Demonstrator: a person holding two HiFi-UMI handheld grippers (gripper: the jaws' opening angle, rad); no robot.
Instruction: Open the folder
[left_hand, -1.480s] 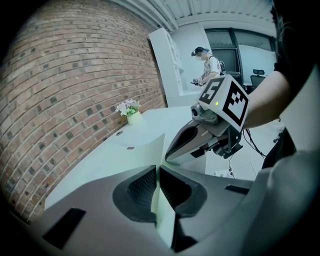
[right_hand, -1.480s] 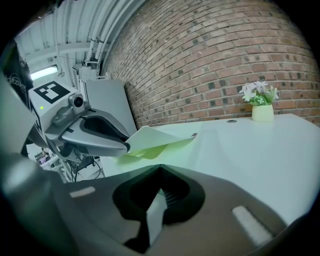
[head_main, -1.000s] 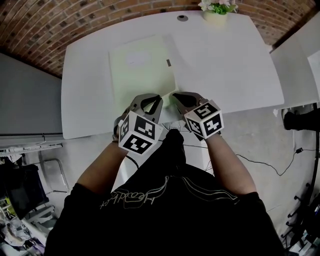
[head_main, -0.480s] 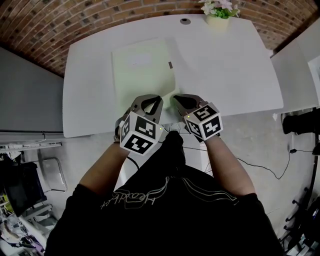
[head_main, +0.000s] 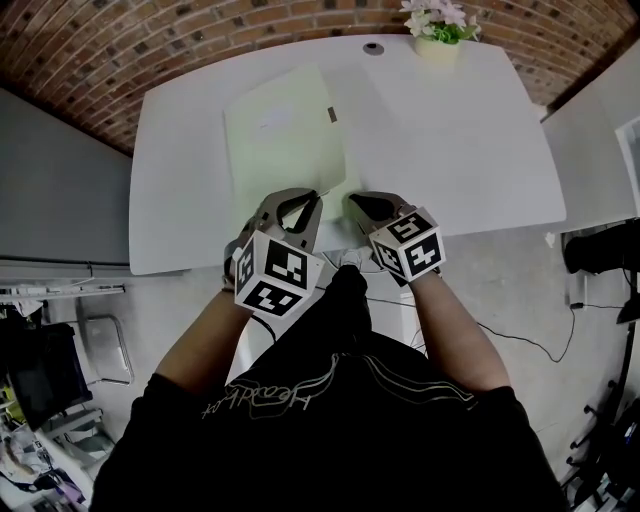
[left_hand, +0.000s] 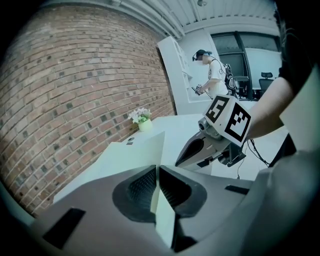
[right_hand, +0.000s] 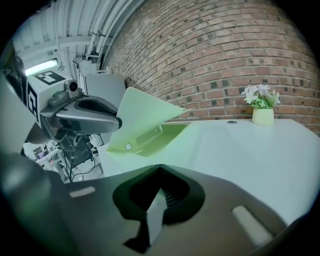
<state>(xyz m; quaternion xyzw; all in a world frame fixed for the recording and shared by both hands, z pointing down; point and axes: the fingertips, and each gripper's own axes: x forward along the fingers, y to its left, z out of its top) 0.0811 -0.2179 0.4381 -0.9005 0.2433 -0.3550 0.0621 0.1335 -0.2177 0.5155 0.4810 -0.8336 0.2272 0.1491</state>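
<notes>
My left gripper (head_main: 311, 194) clamps the folder (head_main: 285, 135) cover's raised near edge. The right gripper (head_main: 351, 199) pinches its lower sheet. Open table (head_main: 460, 130) lies at the frame's right.

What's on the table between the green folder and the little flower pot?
Just a small round grey cap in the bare white table, seen in the head view.

Right of folder (head_main: 285, 130), table (head_main: 450, 130) bare; flowerpot (head_main: 438, 30) at far edge.
</notes>
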